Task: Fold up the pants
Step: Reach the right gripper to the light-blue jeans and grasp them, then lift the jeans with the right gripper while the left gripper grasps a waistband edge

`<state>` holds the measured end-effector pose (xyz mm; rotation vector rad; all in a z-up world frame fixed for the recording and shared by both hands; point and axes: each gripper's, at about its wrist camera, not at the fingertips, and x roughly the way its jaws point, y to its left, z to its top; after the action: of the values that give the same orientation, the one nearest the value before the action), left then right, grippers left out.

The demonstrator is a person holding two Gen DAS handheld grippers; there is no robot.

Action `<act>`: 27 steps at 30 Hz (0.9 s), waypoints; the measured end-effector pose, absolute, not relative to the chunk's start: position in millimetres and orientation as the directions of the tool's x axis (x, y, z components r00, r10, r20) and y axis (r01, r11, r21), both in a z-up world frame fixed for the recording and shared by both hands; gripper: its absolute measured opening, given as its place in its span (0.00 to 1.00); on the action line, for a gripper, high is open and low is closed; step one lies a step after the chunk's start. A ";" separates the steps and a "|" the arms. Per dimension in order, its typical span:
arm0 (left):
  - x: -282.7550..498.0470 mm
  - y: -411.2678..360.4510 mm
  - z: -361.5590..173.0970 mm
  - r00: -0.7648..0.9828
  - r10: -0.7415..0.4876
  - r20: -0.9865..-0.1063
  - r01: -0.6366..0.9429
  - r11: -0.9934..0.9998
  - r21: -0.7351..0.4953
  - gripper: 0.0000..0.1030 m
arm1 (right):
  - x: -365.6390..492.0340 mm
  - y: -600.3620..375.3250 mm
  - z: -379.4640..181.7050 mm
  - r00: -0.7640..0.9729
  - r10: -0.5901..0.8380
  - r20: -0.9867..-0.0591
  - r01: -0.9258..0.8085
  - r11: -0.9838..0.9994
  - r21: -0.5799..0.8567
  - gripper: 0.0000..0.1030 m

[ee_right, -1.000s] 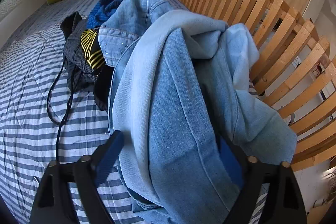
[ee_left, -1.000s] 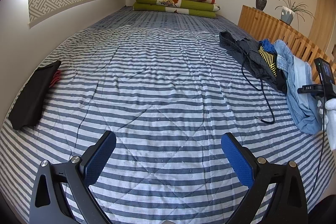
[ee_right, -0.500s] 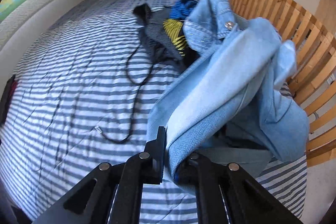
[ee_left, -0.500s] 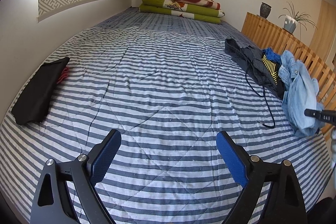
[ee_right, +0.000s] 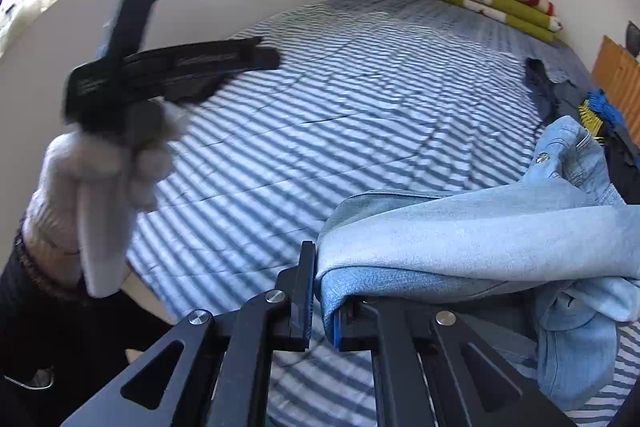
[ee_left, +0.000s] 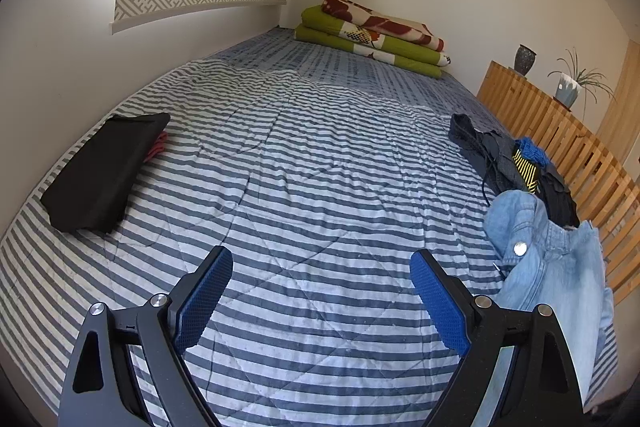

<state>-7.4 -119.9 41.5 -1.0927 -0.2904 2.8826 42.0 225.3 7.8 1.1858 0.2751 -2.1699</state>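
Light blue jeans (ee_right: 480, 227) hang bunched from my right gripper (ee_right: 323, 291), which is shut on a fold of the denim. The rest trails right toward the clothes pile. In the left wrist view the jeans (ee_left: 552, 267) show at the right, waist button up, just beyond the right finger. My left gripper (ee_left: 320, 267) stands open above the striped bed cover (ee_left: 320, 167) with nothing between its blue pads. A white-gloved hand (ee_right: 104, 163) holding that gripper appears blurred at the left of the right wrist view.
A folded black garment (ee_left: 104, 171) lies by the left wall. A pile of dark clothes (ee_left: 520, 163) sits along the wooden slatted rail (ee_left: 560, 131) on the right. Folded green and red blankets (ee_left: 372, 35) lie at the far end.
My right gripper has shut on the jeans and swung them left, off the pile and over the striped cover. The left gripper has drifted and tilted a little, still open.
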 end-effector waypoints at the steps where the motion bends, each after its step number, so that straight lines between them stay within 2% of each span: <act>1: -7.8 -117.1 41.8 -0.748 0.116 -0.654 0.015 -0.982 -0.191 0.90 | 52.6 220.4 9.5 -0.348 -0.468 -0.812 0.652 -0.743 0.149 0.06; 4: -9.1 -100.0 37.7 -0.730 0.147 -0.667 -0.036 -0.984 -0.177 0.90 | 80.5 219.4 9.2 -0.309 -0.478 -0.822 0.715 -0.687 0.131 0.06; 7: -10.0 -73.4 32.1 -0.711 0.170 -0.682 -0.090 -0.984 -0.153 0.90 | 86.4 243.9 2.8 -0.282 -0.461 -0.842 0.688 -0.708 0.158 0.11; 8: -11.0 -63.0 30.6 -0.705 0.181 -0.686 -0.108 -0.983 -0.148 0.90 | 85.3 255.8 2.8 -0.273 -0.464 -0.843 0.666 -0.723 0.182 0.17; 9: -12.1 -51.9 28.2 -0.696 0.194 -0.691 -0.126 -0.981 -0.149 0.90 | 84.7 269.5 5.0 -0.286 -0.464 -0.838 0.638 -0.745 0.195 0.29; 12: -19.7 -16.6 21.8 -0.647 0.269 -0.713 -0.206 -0.963 -0.176 0.90 | 80.4 317.3 20.6 -0.361 -0.476 -0.802 0.569 -0.794 0.214 0.45; 17: -39.5 56.1 22.1 -0.584 0.346 -0.735 -0.321 -0.929 -0.183 0.90 | 48.7 412.1 44.0 -0.529 -0.406 -0.746 0.342 -0.906 0.250 0.49; 19: -57.8 83.0 19.8 -0.539 0.379 -0.752 -0.342 -0.915 -0.215 0.90 | 30.9 449.7 45.6 -0.581 -0.359 -0.730 0.244 -0.933 0.265 0.53; 20: -68.2 95.9 17.8 -0.526 0.377 -0.762 -0.343 -0.914 -0.215 0.90 | 20.3 466.0 43.9 -0.607 -0.311 -0.732 0.187 -0.950 0.249 0.56; 22: -88.4 117.9 14.1 -0.537 0.321 -0.780 -0.315 -0.934 -0.168 0.90 | -7.0 492.9 36.4 -0.640 -0.210 -0.739 0.087 -0.975 0.203 0.56; 24: -107.9 134.9 6.7 -0.516 0.311 -0.798 -0.295 -0.939 -0.175 0.90 | -34.9 516.3 24.4 -0.642 -0.132 -0.755 0.007 -0.986 0.166 0.56; 25: -116.4 142.3 2.2 -0.498 0.311 -0.809 -0.291 -0.939 -0.182 0.90 | -51.5 526.6 17.8 -0.632 -0.116 -0.766 -0.025 -0.985 0.170 0.56; 27: -127.4 156.7 -7.6 -0.472 0.298 -0.830 -0.301 -0.939 -0.166 0.83 | -86.5 549.1 -0.7 -0.594 -0.140 -0.792 -0.065 -0.973 0.221 0.57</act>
<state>-127.4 156.7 -7.6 -1.3692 0.0051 2.4317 -86.5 549.1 -0.7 1.3943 -0.3531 -2.7451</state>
